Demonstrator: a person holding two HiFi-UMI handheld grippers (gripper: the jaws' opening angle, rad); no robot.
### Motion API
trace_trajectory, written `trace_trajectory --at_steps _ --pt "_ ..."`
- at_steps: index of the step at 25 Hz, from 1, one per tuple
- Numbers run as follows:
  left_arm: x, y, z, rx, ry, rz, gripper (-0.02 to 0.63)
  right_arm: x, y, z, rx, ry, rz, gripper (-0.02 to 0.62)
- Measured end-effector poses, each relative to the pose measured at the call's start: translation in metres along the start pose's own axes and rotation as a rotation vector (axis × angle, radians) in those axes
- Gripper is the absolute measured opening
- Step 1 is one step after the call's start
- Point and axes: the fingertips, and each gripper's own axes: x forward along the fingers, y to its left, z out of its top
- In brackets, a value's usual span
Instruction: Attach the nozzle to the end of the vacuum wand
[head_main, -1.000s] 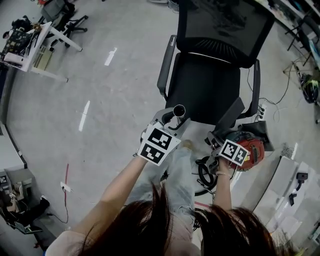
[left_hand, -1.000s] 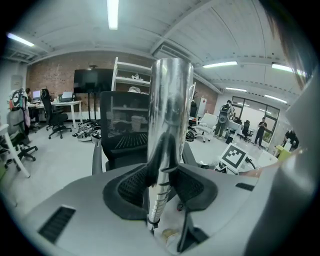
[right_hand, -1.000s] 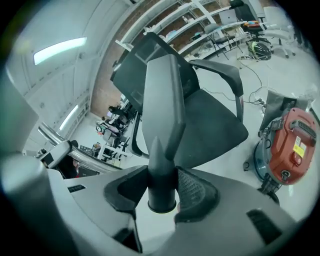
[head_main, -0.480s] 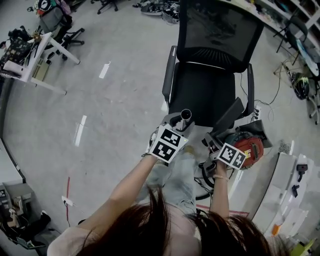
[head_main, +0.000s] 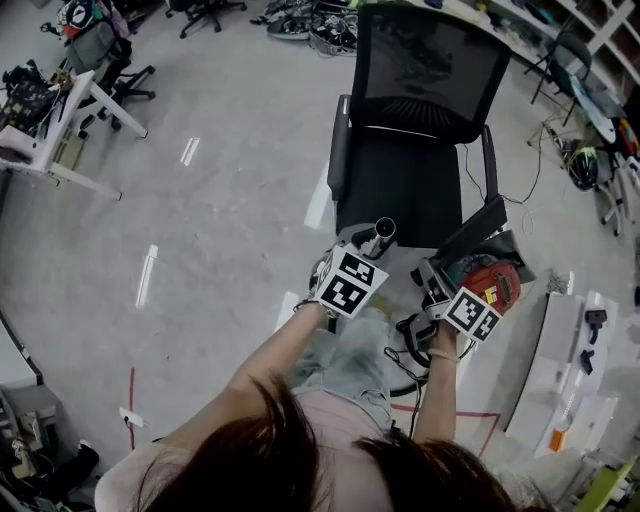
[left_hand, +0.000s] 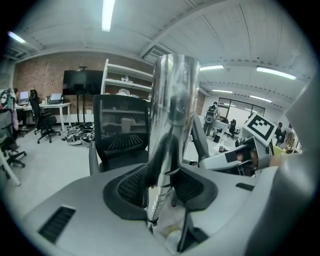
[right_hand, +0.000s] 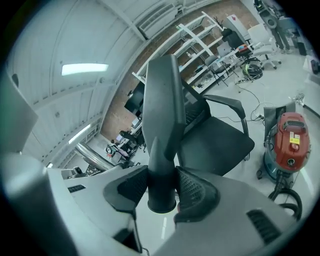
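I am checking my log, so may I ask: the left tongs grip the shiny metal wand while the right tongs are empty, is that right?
Not quite: the right tongs are not empty; they are shut on the dark nozzle, as the right gripper view shows. The left tongs do grip the shiny metal wand.

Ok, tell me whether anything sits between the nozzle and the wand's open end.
Nothing visible does. The right gripper holds the nozzle beside the wand, which the left gripper holds, and only open air lies between them.
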Motion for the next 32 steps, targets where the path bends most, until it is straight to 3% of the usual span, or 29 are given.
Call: trace_trajectory --at_steps 15,32 --pt "0.003 -0.037 0.000 0.004 -0.006 0.065 0.158 -0.031 0.068 0.065 -0.152 -0.011 0.200 0.186" --pt "0.004 -0.102 -0.005 0.064 0.010 0.056 0.158 -0.090 0.109 0.090 -0.204 -0.043 0.382 0.186"
